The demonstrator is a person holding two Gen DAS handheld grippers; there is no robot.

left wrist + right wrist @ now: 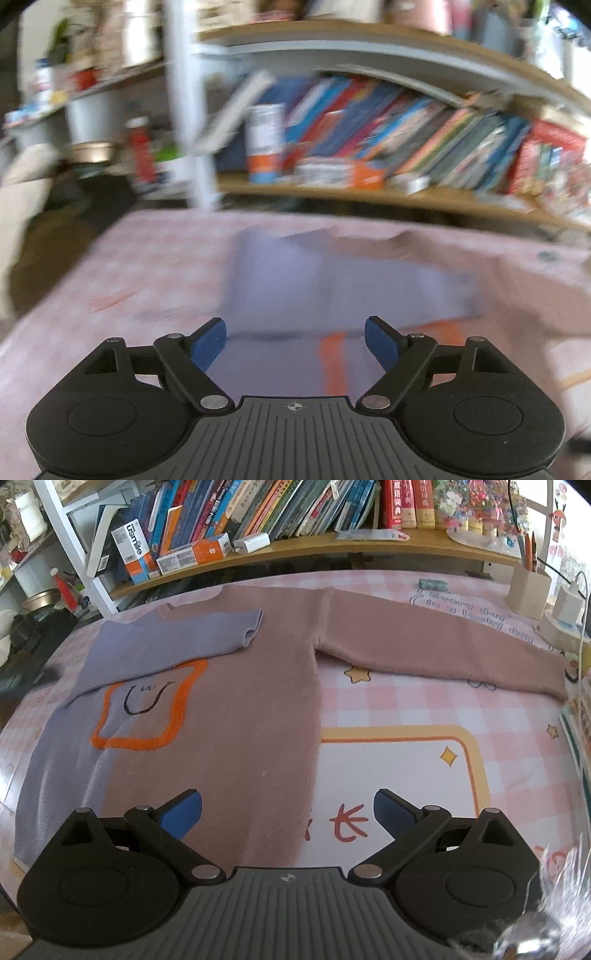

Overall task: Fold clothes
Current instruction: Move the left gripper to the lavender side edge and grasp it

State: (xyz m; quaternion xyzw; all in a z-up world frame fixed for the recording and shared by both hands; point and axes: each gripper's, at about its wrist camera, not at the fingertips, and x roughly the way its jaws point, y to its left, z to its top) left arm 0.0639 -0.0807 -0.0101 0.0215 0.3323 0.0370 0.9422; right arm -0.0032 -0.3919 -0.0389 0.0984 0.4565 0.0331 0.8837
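- Sweater (236, 701) lies flat on bench (406, 775); purple sleeve (177, 642) folded across chest, brown sleeve (443, 646) spread out to the right.
- Left hand-held gripper (295, 345) and right hand-held gripper (288, 814): jaws apart, holding nothing.
- Judged mid-fold: next, pinch brown sleeve cuff and bring it across the body.

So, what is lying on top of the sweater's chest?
The folded purple sleeve lies across the sweater, hiding the top of the orange outline; whatever lies beneath stays hidden.
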